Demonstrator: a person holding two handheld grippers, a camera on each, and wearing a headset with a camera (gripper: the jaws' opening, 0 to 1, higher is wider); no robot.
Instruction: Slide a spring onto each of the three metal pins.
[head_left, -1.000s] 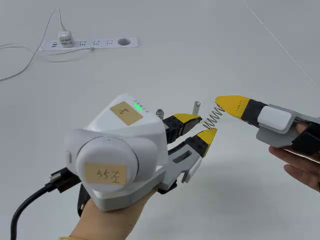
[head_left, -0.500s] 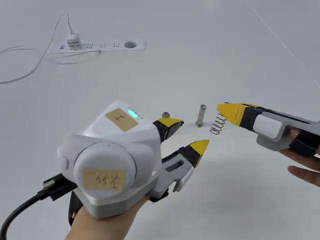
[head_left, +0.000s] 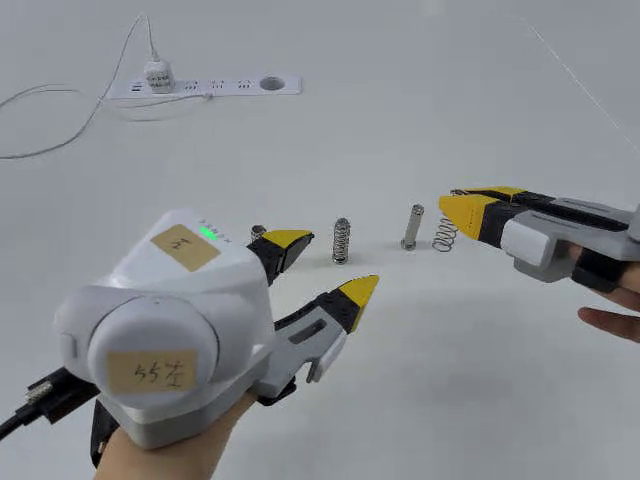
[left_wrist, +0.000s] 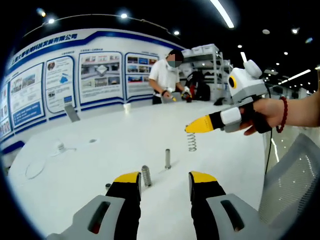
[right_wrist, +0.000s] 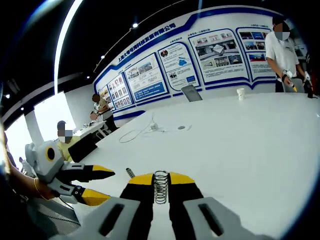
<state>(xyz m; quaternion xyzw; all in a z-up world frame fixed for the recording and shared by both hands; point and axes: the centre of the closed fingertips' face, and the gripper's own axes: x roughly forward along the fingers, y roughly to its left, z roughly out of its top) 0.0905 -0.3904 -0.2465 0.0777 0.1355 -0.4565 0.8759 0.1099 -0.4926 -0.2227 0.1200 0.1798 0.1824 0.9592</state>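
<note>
Three metal pins stand in a row on the white table. The middle pin (head_left: 341, 241) carries a spring. To its right, the second pin (head_left: 411, 227) is bare, and the left pin (head_left: 258, 232) is partly hidden behind my left gripper (head_left: 325, 265). That gripper is open and holds nothing, its jaws framing the pins (left_wrist: 168, 158) from the near side. My right gripper (head_left: 448, 200) is shut on a loose spring (head_left: 444, 235), which hangs from its tips just right of the bare pin. The same spring (right_wrist: 160, 186) stands upright between the right gripper's jaws.
A white power strip (head_left: 215, 87) with a plugged charger and a cable lies at the table's far left. People stand and sit at other tables in the background (left_wrist: 167, 75). A grey chair back (left_wrist: 295, 185) is at the right.
My left gripper has drawn back to the left and toward me, uncovering the pin with a spring on it. The right gripper has lowered its spring beside the bare pin.
</note>
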